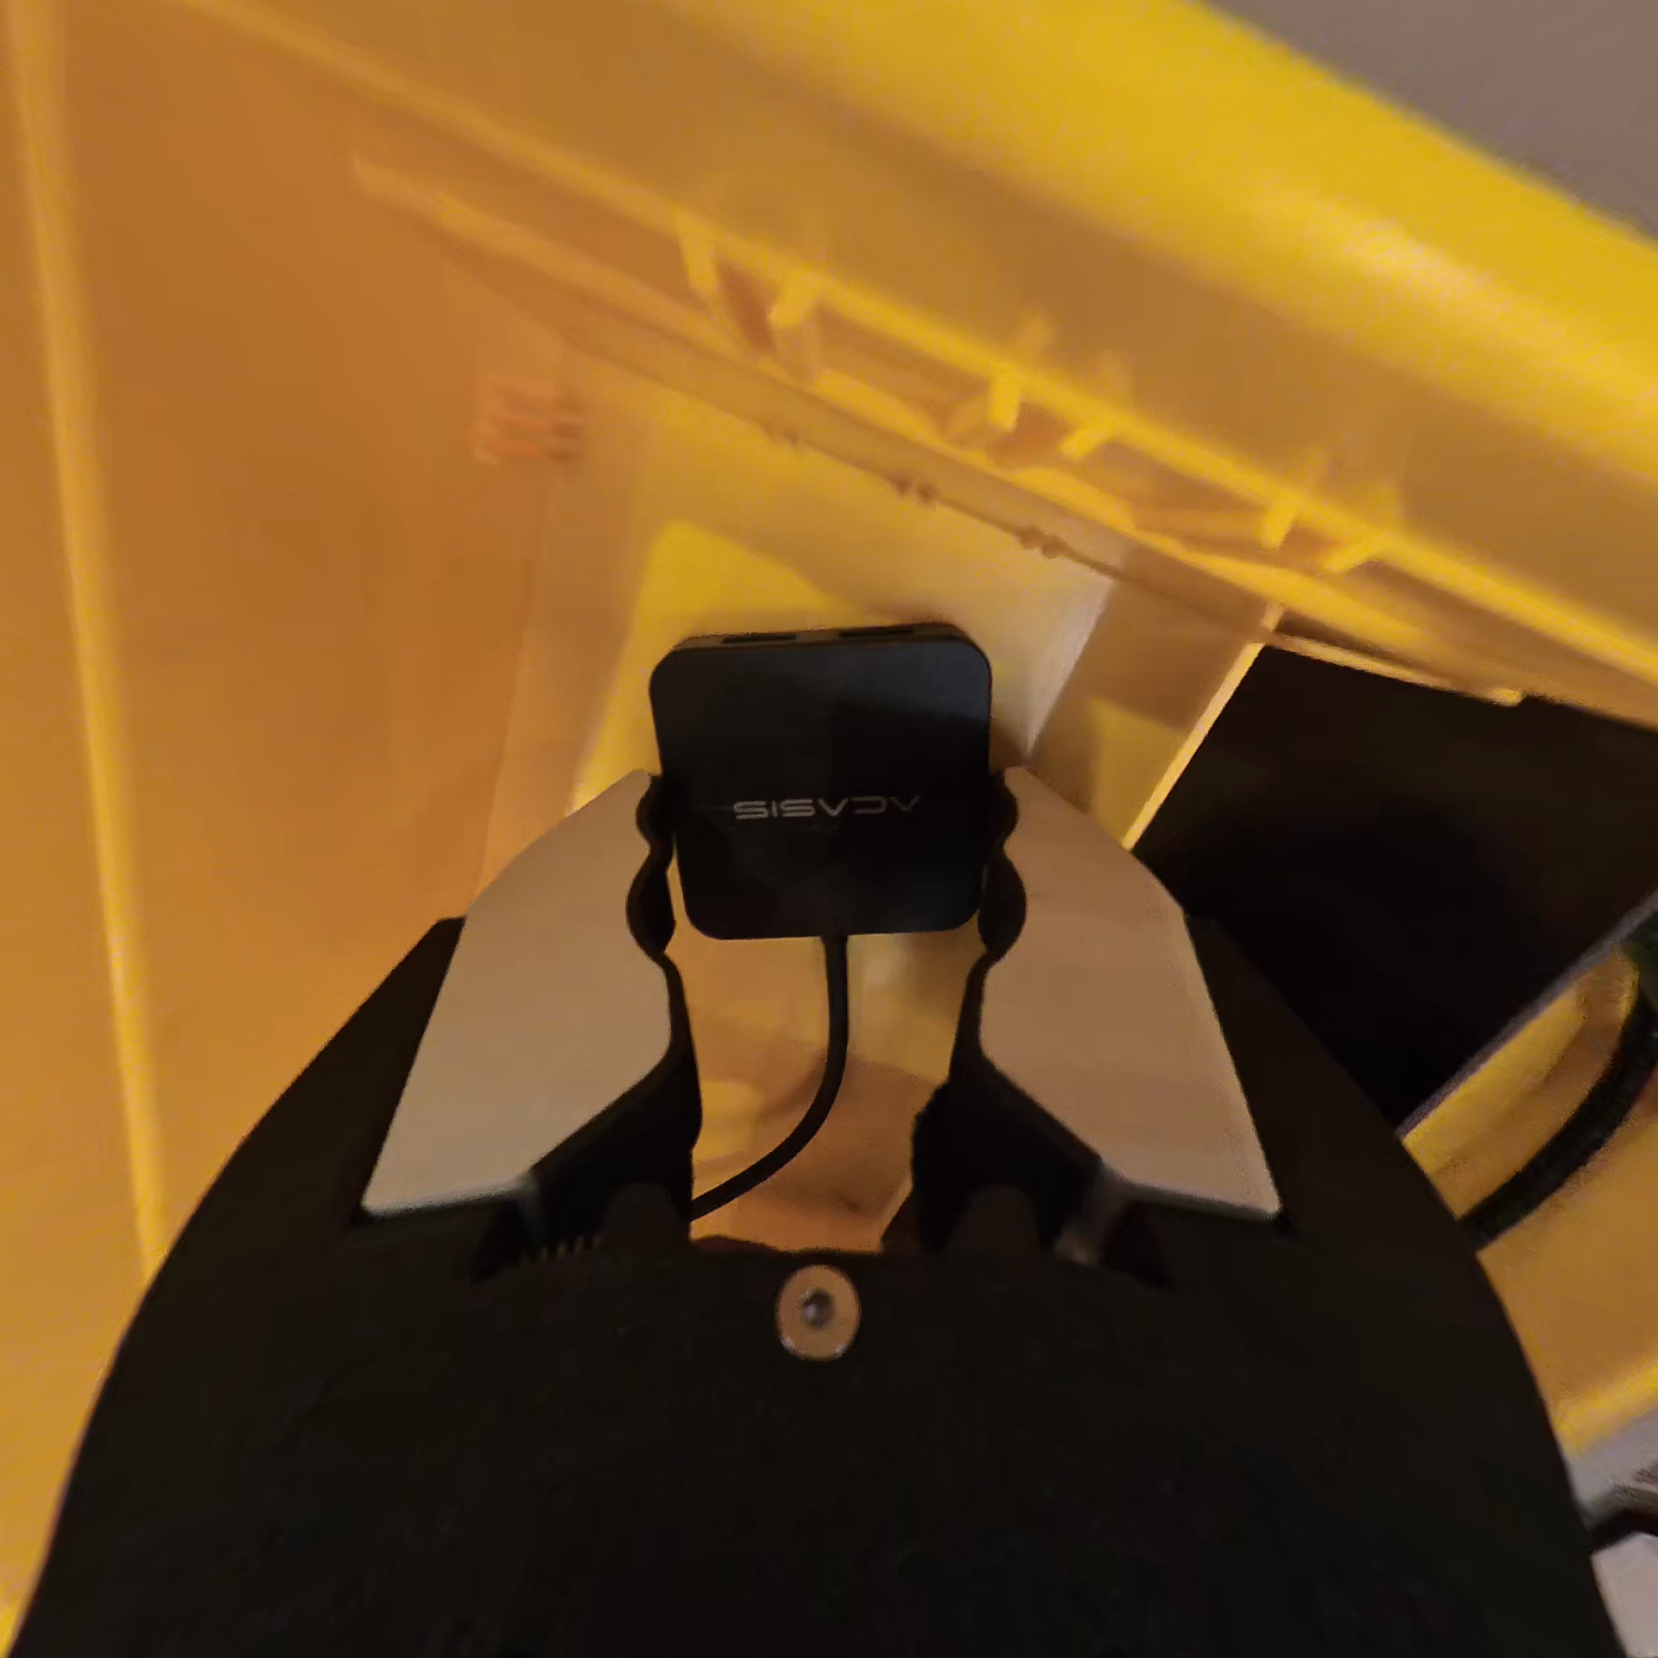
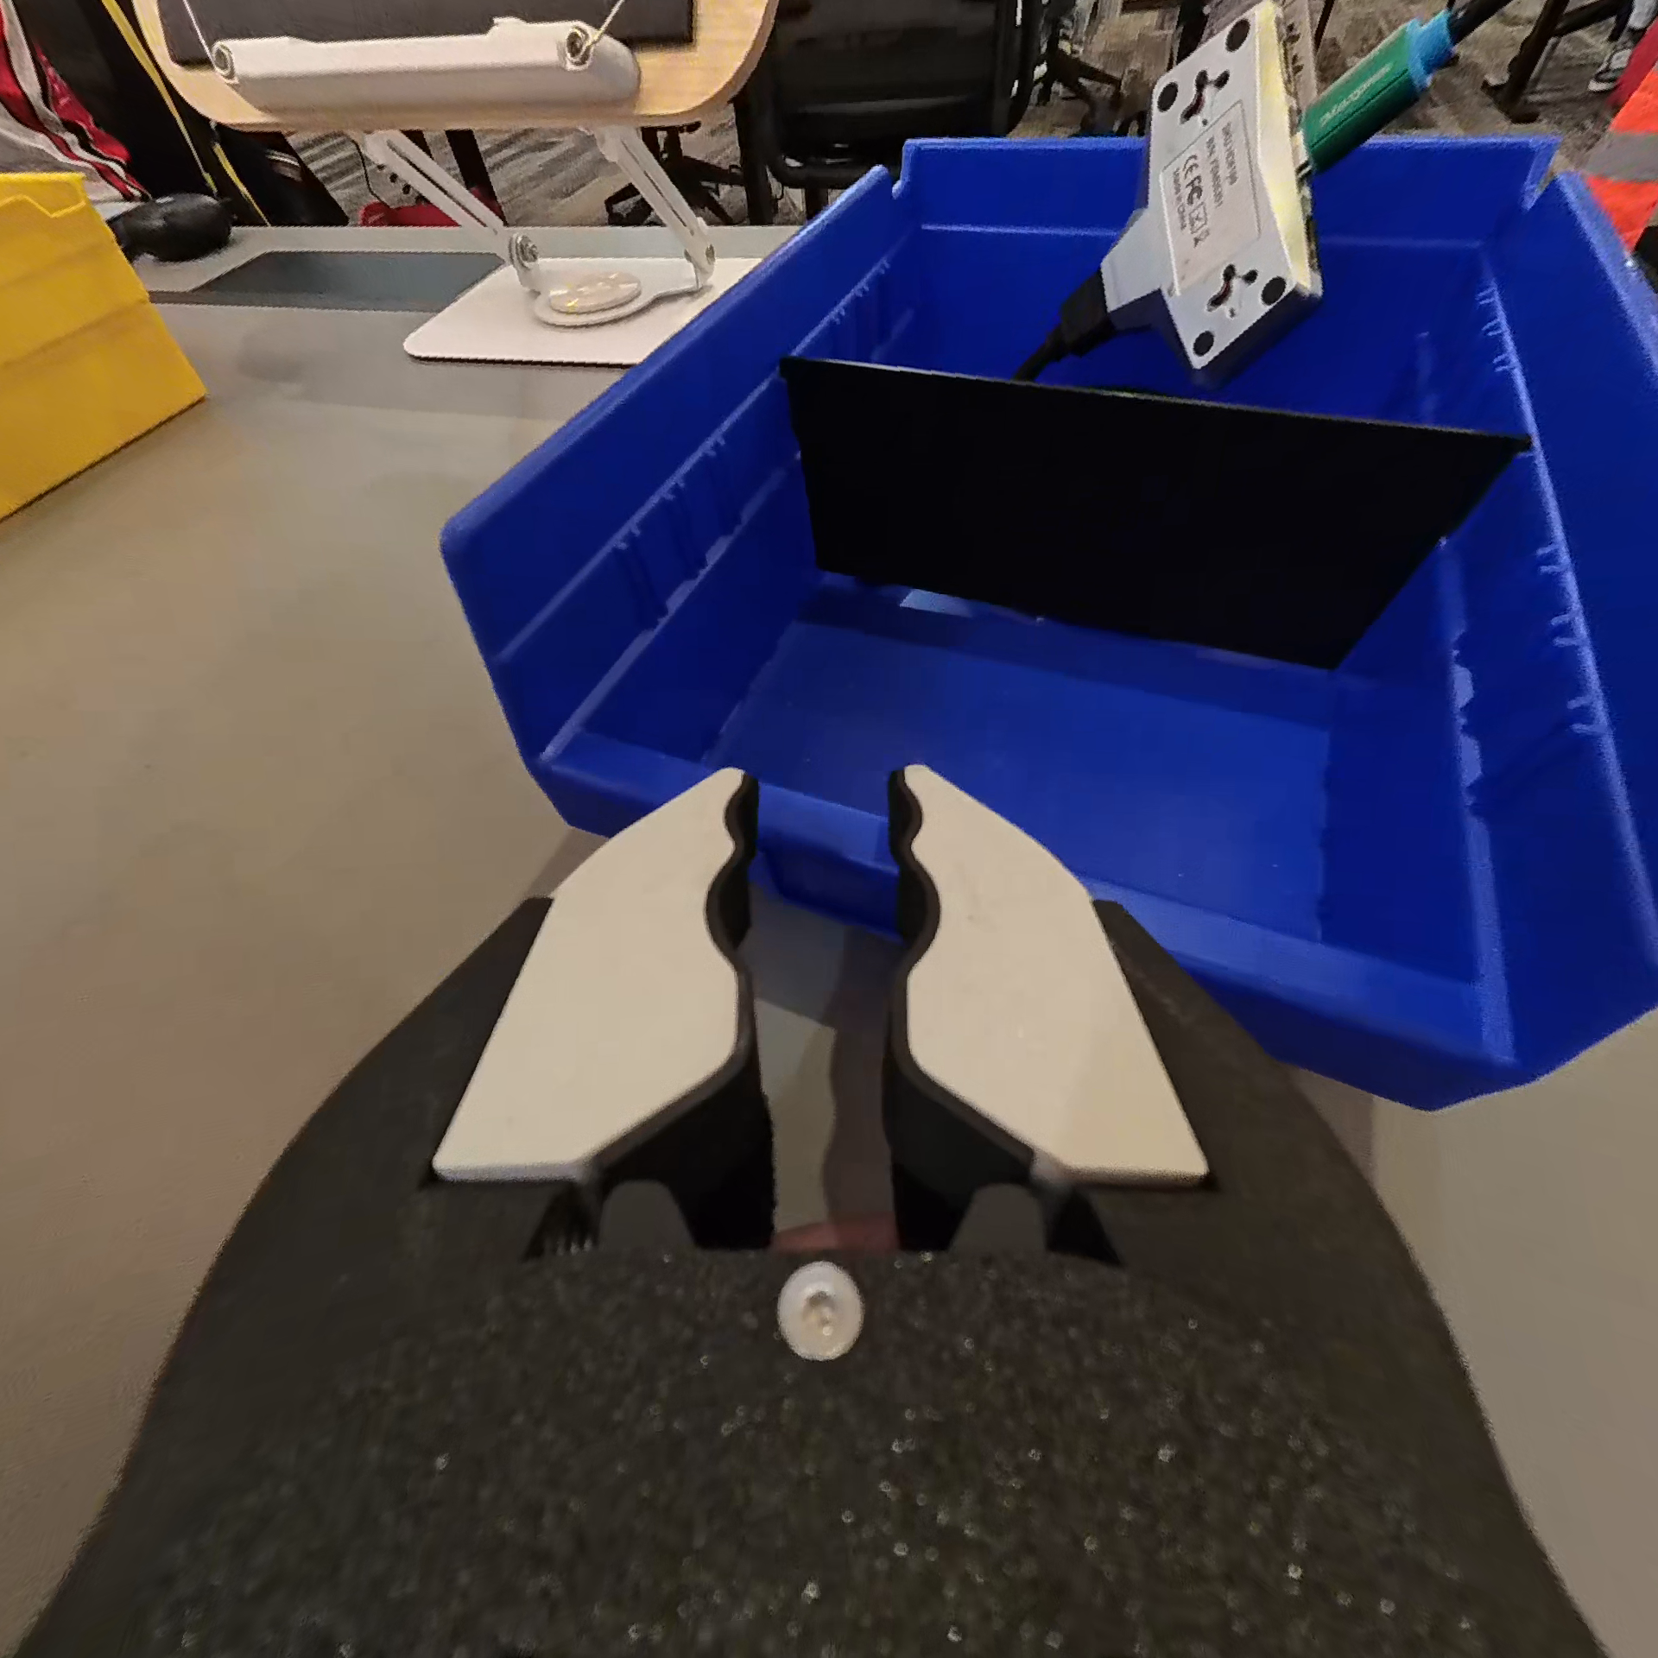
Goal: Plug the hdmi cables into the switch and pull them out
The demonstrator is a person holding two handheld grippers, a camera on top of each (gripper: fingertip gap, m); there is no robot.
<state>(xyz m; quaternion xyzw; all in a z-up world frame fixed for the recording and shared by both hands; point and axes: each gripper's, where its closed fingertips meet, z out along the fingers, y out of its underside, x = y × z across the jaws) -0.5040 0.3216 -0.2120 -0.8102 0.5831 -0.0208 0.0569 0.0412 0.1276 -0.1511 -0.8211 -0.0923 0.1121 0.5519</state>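
Note:
In the left wrist view my left gripper [image 1: 821, 789] is shut on a small black square switch [image 1: 821, 718], held by its two sides in front of a yellow bin [image 1: 1166, 296]. Two ports on the switch's far edge show nothing plugged in. A thin black cable [image 1: 821, 1059] runs from its near edge back between the fingers. In the right wrist view my right gripper [image 2: 823, 781] is open and empty, just above the near rim of a blue bin [image 2: 628, 574]. A silver box [image 2: 1229, 206] with a green plug [image 2: 1373, 99] and a black cable [image 2: 1068, 332] leans in the bin's far compartment.
A black divider [image 2: 1139, 502] splits the blue bin, and its near compartment holds nothing. The yellow bin [image 2: 72, 359] stands at the left on the grey table [image 2: 269, 718]. A white stand [image 2: 574, 296] is at the back. Chairs and clutter lie beyond. Left tips to right tips: about 60 cm.

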